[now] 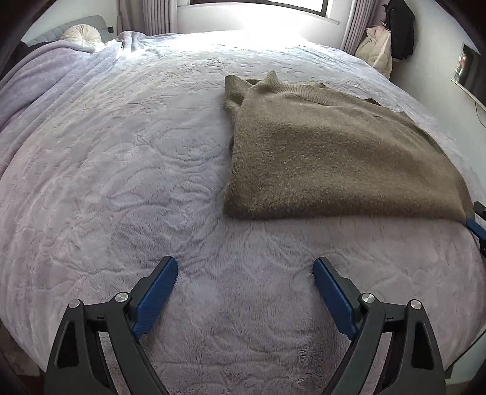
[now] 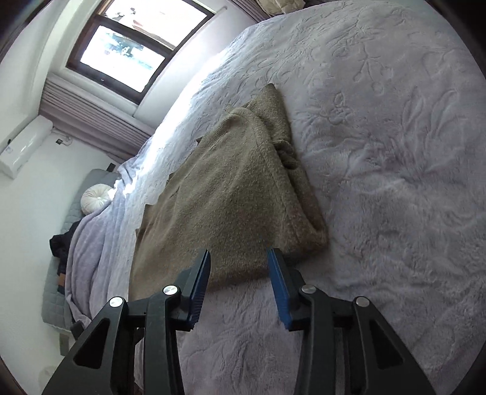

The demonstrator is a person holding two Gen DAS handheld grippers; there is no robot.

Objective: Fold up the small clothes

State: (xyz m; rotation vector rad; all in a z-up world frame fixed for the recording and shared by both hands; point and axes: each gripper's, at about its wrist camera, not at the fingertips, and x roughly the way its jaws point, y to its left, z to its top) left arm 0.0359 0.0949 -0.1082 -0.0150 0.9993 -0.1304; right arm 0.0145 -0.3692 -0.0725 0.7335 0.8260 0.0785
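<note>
A brown fuzzy sweater (image 1: 328, 152) lies folded on the pale lilac bedspread (image 1: 121, 170), its ribbed collar toward the window. My left gripper (image 1: 245, 267) is open and empty, hovering over bare bedspread a little short of the sweater's near edge. In the right wrist view the sweater (image 2: 237, 194) runs away from the camera. My right gripper (image 2: 239, 258) is open with its blue pads on either side of the sweater's near corner, not closed on it. A blue part of the right gripper (image 1: 477, 228) shows at the sweater's right corner in the left wrist view.
A bunched lilac blanket (image 1: 39, 85) and a round white cushion (image 1: 82, 36) lie at the head of the bed. Window and curtains (image 1: 158, 15) are behind. Coats (image 1: 391, 33) hang at the far right. An air conditioner (image 2: 24, 145) is on the wall.
</note>
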